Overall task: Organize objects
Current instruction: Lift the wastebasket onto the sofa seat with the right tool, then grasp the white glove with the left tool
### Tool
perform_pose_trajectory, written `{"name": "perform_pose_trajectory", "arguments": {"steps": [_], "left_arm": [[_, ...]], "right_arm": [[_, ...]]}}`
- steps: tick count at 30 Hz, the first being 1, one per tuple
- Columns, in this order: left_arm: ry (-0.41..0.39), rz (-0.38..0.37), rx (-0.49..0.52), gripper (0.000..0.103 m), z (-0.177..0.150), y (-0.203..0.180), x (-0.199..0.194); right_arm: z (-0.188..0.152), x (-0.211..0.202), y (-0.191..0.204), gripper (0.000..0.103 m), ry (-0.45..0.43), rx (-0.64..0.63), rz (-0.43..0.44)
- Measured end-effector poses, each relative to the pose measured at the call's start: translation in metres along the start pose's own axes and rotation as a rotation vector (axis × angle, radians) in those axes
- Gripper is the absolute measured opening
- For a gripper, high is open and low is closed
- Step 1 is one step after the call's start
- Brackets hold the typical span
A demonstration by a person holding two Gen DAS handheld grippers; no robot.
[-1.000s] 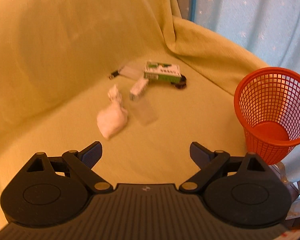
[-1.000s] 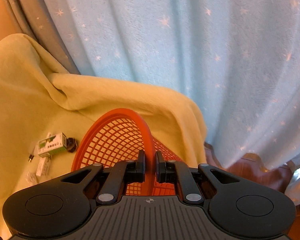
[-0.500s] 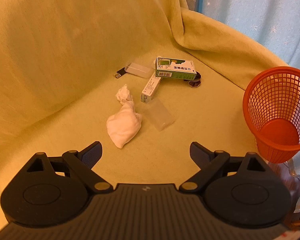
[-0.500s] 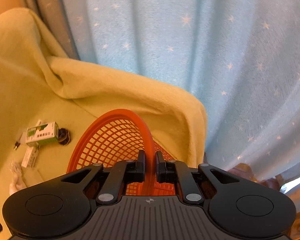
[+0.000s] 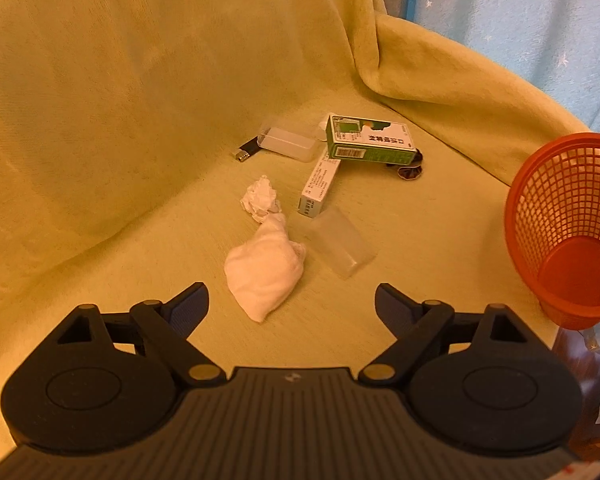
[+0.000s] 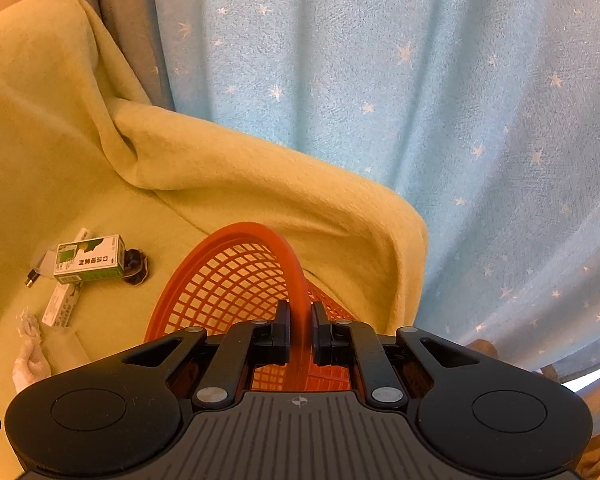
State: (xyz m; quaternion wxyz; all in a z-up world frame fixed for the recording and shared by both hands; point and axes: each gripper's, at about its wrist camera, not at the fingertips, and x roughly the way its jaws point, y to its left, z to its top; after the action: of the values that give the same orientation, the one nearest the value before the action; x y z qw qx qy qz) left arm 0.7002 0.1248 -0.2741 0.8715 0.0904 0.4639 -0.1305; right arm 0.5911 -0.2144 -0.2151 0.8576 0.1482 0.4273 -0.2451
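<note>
Orange basket (image 6: 236, 280): my right gripper (image 6: 300, 330) pinches its rim. My left gripper (image 5: 292, 300), jaws wide, above white sock (image 5: 264, 276), probably not touching.

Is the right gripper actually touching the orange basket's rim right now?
Touching. In the right wrist view the right gripper has both fingers closed on the orange basket rim, with no gap showing on either side.

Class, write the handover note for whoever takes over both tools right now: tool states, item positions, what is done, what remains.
Left tool: open, empty, above the white sock.
Right tool: shut on the orange basket rim, holding it tilted at the sofa's edge.
On the sofa cover: sock, crumpled tissue, green box, slim white box, two clear plastic cases.
Done: nothing is in the basket.
Left: every item.
</note>
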Motion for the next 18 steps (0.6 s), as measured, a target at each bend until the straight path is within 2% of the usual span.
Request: {"name": "perform_pose_trajectory", "arguments": {"steps": [8,18], "left_arm": [[0.031,-0.009,0.050,0.082,0.008,0.013,0.043],[0.072,-0.041,0.142,0.082,0.007,0.012,0.094]], "right_arm": [[0.002,0.002,0.007,0.006,0.004,0.005,-0.022],[0.003,0.003,0.009,0.006,0.002,0.018,-0.043]]}}
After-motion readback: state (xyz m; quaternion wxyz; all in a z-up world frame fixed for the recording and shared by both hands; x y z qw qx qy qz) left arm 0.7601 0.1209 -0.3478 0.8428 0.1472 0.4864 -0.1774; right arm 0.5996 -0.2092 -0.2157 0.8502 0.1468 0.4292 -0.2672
